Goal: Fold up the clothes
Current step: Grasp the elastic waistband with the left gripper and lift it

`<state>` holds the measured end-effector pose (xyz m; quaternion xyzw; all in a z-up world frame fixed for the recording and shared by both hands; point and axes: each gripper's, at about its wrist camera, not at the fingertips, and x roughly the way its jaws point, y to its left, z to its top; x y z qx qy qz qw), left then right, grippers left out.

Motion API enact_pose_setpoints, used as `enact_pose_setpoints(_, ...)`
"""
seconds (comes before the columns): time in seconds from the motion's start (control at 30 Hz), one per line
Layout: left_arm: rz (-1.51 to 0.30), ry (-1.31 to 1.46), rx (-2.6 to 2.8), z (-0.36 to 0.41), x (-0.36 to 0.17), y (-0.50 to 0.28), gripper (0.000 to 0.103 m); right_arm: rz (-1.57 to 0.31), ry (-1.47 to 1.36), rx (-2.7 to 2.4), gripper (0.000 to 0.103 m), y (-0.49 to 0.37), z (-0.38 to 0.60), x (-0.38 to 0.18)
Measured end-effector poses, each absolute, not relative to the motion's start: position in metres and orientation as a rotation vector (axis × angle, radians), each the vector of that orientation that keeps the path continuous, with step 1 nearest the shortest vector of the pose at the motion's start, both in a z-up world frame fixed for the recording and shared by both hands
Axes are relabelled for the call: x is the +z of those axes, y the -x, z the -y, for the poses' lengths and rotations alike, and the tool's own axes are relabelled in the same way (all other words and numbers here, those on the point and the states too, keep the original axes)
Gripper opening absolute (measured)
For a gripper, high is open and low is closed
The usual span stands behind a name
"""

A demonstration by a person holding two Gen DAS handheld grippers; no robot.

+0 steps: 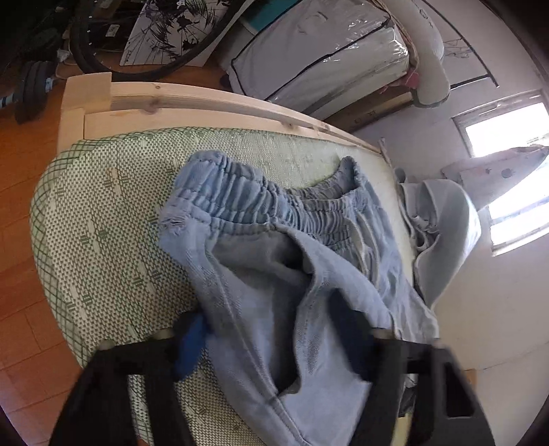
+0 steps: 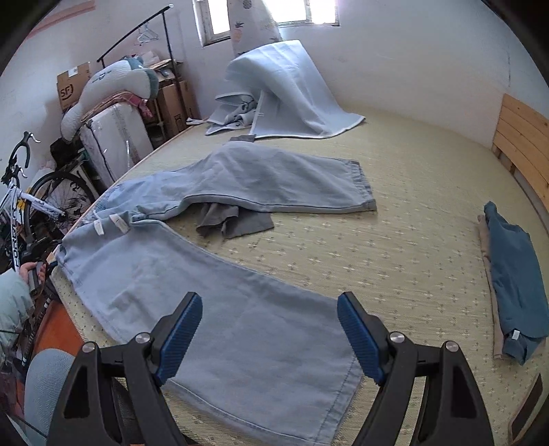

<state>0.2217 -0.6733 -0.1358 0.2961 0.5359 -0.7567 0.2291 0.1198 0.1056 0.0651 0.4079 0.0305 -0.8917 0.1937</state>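
Light blue denim trousers (image 2: 212,291) spread flat on woven bed mat (image 2: 411,260), left gripper (image 1: 274,346) jaws wide, waistband fabric between them, grip unclear, right gripper (image 2: 269,338) wide open above trouser leg, empty.

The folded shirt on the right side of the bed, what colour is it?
Teal blue shirt; right wrist view.

1. Daylight pours from the window (image 2: 267,13), blown out to white glare in both views.
2. The left view is motion-smeared, worst at the left hand-held gripper (image 1: 274,346).
3. The right view is sharp.
4. Fisheye bending and dark corners ring each frame.
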Motion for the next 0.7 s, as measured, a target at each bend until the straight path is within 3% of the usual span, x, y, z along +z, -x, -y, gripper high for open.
enact_pose_setpoints(0.07, -1.498, -0.797, -2.053, 0.675, -0.140, -0.227, 0.046, -0.094, -1.143, -2.491, 0.084, -0.123, -0.100, 0.063)
enact_pose_setpoints(0.1, -1.505, -0.789, -2.037, 0.676, -0.142, -0.230, 0.034, -0.097, -1.141, -2.486, 0.084, -0.125, -0.098, 0.062)
enact_pose_setpoints(0.2, -1.540, -0.758, -2.003, 0.677, -0.148, -0.239, 0.018, -0.095, -1.129, -2.478, 0.084, -0.130, -0.094, 0.058)
enact_pose_setpoints(0.33, -1.532, -0.720, -2.041, 0.673, -0.138, -0.245, 0.012, -0.126, -1.120, -2.463, 0.084, -0.139, -0.085, 0.046)
enact_pose_setpoints(0.7, -1.511, -0.621, -2.178, 0.664, -0.055, -0.236, 0.008, -0.770, -1.080, -2.169, 0.084, -0.219, -0.033, -0.048)
